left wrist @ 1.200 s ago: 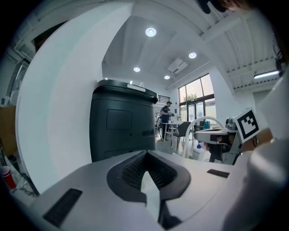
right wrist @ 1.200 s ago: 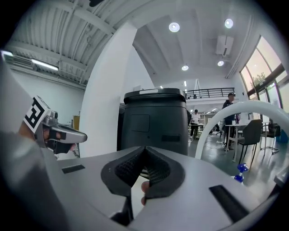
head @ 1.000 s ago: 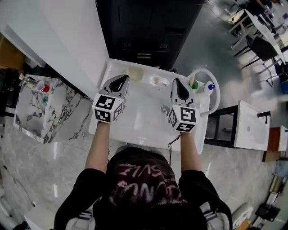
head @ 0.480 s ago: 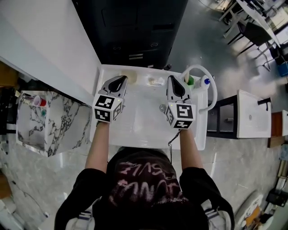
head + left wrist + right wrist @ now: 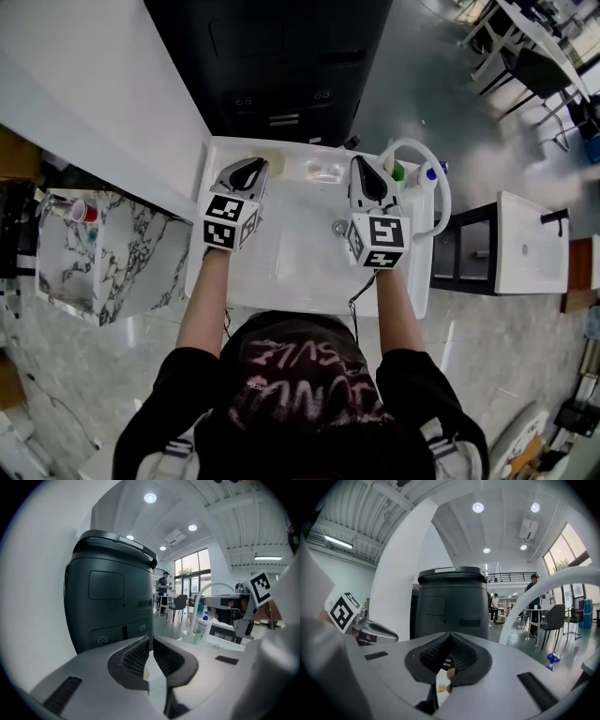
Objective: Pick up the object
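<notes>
In the head view a white basin lies in front of me. On its far rim rest a beige pad and a small clear item. My left gripper hovers over the basin's left side, just left of the beige pad, shut and empty. My right gripper is over the right side, just right of the clear item, also shut and empty. In the left gripper view the gripper has its jaws together. The right gripper looks the same in its own view.
A white arched faucet stands at the basin's right, with a green cup and a blue-topped soap bottle beside it. A big black bin is behind the basin. A marble counter with a red cup is at the left.
The head view has shifted a little. Both grippers stay shut over the basin in nearly the same places.
</notes>
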{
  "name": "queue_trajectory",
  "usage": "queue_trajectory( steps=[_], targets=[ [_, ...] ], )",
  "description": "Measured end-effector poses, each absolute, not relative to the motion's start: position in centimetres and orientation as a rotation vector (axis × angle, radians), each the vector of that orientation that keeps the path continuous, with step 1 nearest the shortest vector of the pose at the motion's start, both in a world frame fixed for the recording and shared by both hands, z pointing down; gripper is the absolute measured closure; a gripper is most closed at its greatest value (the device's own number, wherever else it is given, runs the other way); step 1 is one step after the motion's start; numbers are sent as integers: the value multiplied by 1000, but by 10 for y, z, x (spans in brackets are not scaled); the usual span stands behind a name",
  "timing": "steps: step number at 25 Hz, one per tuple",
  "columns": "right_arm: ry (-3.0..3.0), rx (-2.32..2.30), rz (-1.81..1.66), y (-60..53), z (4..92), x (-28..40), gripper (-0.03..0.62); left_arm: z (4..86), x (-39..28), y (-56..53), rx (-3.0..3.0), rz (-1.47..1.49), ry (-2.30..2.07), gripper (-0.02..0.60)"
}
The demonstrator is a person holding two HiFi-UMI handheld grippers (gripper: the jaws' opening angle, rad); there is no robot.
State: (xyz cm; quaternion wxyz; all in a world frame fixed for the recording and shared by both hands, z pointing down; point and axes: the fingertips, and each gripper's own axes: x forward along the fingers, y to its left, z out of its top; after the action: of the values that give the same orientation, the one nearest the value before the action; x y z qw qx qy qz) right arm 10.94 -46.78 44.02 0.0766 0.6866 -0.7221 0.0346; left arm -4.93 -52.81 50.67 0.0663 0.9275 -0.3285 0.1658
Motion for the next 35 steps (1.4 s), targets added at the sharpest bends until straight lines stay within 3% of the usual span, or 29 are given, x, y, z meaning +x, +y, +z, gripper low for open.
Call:
queue_trajectory(
  steps=[3,4,24,35],
  targets=[
    [-2159,2052,108,-466,443,114,579,522,-38,-528,2816,587,-932,462],
    [-2154,2053,109,-466,445,115,579,528,-34,-529,2820,616,-911,459],
    [-2044,2149,156,-469,467,147,579,684,-4,-558,2698,1185,-629,422],
    [-2014,2159,170,-479,473,153,579,717,6,-568,2629,1349,-588,451]
  ],
)
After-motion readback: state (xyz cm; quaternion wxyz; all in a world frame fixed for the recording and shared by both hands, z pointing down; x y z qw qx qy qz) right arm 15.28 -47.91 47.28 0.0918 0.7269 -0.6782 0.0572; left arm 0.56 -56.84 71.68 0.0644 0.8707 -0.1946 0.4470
